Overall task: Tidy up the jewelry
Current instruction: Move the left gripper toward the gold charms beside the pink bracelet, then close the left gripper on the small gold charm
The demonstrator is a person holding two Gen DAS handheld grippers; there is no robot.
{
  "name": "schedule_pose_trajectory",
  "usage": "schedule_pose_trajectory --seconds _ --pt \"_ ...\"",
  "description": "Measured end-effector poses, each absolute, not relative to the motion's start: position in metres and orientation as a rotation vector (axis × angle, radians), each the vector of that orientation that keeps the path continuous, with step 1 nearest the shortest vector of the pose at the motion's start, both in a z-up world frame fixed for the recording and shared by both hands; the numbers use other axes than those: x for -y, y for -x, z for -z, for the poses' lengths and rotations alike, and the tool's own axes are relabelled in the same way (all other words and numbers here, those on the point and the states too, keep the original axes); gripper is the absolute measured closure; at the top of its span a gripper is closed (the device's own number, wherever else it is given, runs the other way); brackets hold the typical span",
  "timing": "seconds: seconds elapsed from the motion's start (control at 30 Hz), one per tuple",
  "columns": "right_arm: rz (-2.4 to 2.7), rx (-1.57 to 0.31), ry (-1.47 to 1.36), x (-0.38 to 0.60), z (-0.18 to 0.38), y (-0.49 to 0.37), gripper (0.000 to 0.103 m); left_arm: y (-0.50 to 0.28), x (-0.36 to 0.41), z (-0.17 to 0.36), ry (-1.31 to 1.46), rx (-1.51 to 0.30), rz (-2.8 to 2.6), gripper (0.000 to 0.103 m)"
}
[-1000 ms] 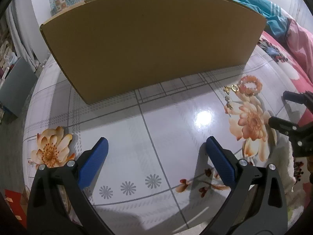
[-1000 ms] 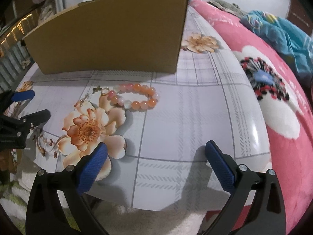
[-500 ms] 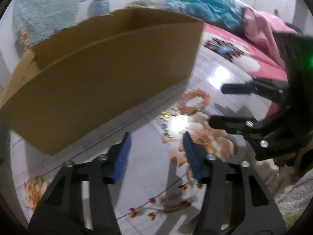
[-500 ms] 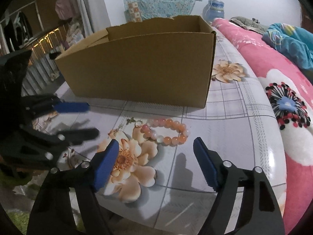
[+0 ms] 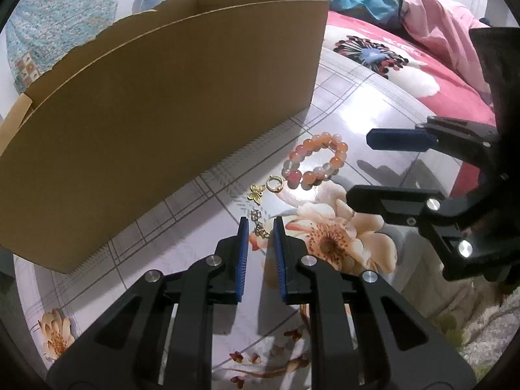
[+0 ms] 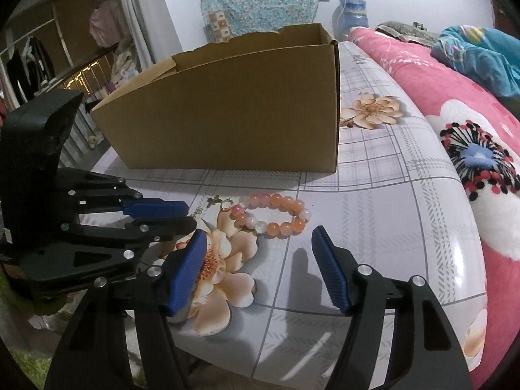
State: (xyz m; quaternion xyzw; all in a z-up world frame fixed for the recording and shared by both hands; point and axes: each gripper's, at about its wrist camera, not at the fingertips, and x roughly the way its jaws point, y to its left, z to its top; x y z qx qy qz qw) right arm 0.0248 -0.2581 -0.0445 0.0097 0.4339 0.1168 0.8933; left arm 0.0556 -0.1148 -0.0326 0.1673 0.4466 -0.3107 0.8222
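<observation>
Left gripper jaws closing in, narrow gap framing the gold chain but not pinching, right gripper closing too, still wide, short of the bracelet.

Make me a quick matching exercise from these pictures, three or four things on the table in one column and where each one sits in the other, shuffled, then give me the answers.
Things:
1. beaded bracelet
2. cardboard box
3. gold butterfly charm
4. left hand-held gripper

Places:
A. standing at the back of the table, open at the top
B. lined up on a small gold chain piece, jaws narrow
C. lying flat in front of the box's right end
D. beside a small gold ring, left of the beads

Pairs: 1-C, 2-A, 3-D, 4-B
</observation>
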Motion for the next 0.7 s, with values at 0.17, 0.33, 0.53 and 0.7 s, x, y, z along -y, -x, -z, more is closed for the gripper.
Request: schedule_pose_trajectory --seconds 0.17,0.33,0.53,0.7 --pt "-0.244 -0.896 -0.023 0.257 0.044 -0.024 0.041 -0.059 0.117 0.033 -0.372 -0.940 0.654 0.099" --pt "-0.244 -0.900 -0.030 0.257 0.044 -0.024 0.046 -0.056 0.107 0.032 -0.361 -0.933 0.652 0.101" --pt "-0.269 -0.901 -0.040 0.252 0.041 -0.028 0.051 -0.054 0.081 0.026 -0.289 -0.914 0.612 0.101" --pt "-0.329 -0.906 -0.041 0.238 0.040 -0.034 0.059 -0.061 0.060 0.027 -0.248 -0.917 0.550 0.101"
